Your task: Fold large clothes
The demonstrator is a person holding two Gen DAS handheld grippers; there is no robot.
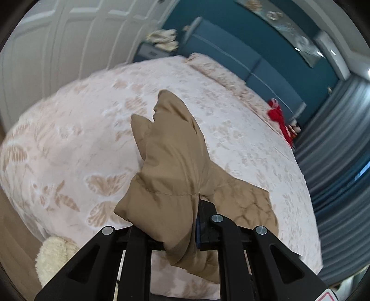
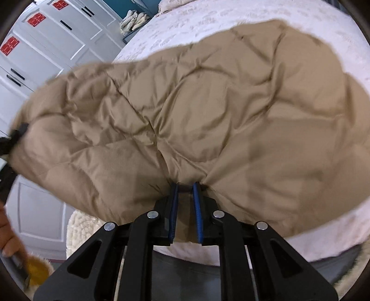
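My left gripper [image 1: 185,222] is pressed together on a bunched fold of the tan quilted coat [image 1: 171,162], the padded cloth draping over the jaws and hiding most of them. My right gripper [image 2: 186,203] pinches another edge of the same coat [image 2: 196,111] between its blue pads [image 2: 197,220], a narrow strip of fabric showing in the slot. In the right wrist view the coat spreads wide above the bed [image 2: 300,14], its left end lifted (and blurred) where a dark tool holds it at the picture's edge. A fluffy cream rug [image 1: 55,257] lies just beside the near edge of the bed [image 1: 69,139]. The coat's far lobes rise over the middle of the pink leaf-patterned bedspread. Beyond the bed stands a blue headboard [image 1: 231,53], with a red item [image 1: 277,115] at the bed's right side and white wardrobe doors [image 1: 57,34] to its left.
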